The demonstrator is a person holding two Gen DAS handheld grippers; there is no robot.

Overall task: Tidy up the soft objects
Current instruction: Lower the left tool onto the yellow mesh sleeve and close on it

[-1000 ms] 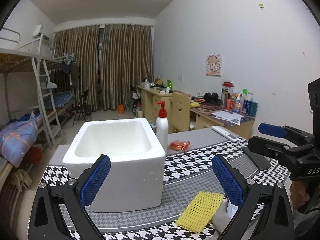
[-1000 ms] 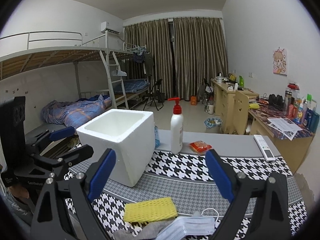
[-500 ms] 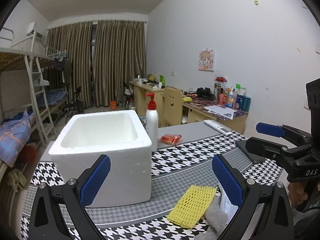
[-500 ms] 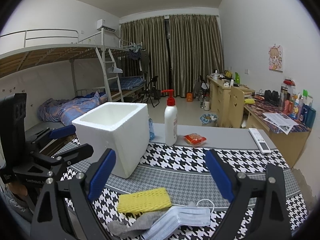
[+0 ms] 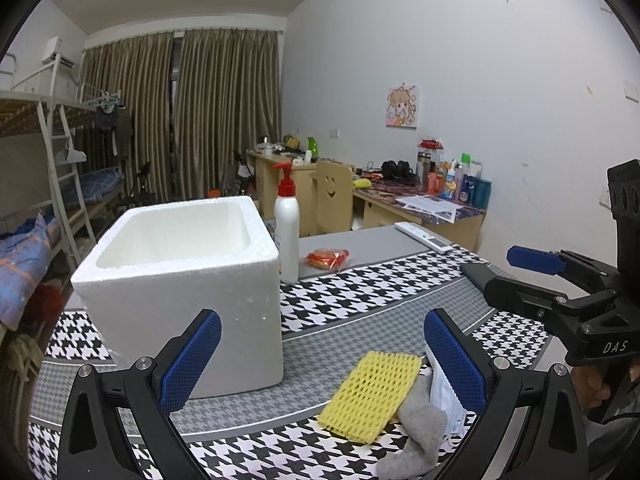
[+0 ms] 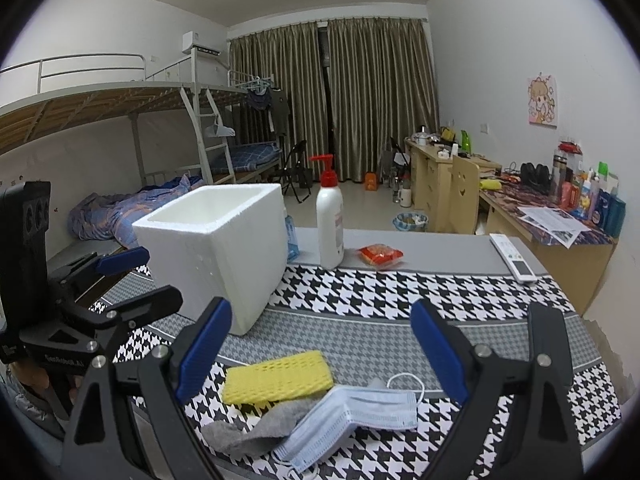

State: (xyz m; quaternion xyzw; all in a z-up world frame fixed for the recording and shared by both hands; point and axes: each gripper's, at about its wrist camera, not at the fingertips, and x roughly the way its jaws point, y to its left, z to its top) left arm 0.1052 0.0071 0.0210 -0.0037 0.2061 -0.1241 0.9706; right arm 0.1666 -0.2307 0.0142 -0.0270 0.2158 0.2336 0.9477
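Observation:
A yellow foam net (image 5: 373, 395) (image 6: 278, 377), a grey sock (image 5: 416, 436) (image 6: 256, 426) and a light blue face mask (image 6: 352, 416) lie together near the table's front edge. The mask (image 5: 442, 394) is partly hidden behind a finger in the left wrist view. A white foam box (image 5: 188, 292) (image 6: 218, 252), open on top, stands behind and left of them. My left gripper (image 5: 320, 364) is open and empty, above the table before the box. My right gripper (image 6: 322, 354) is open and empty, above the soft pile.
A white pump bottle with red top (image 5: 287, 228) (image 6: 330, 220), a red snack packet (image 5: 326, 258) (image 6: 380, 255) and a white remote (image 5: 425, 237) (image 6: 513, 257) lie on the far part of the table. The houndstooth cloth (image 6: 400, 292) covers the table. A desk and chair (image 6: 464, 184) stand behind.
Both grippers have drawn back and shifted slightly, so the soft pile shows more fully in both views. Both stay open. Nothing on the table has moved.

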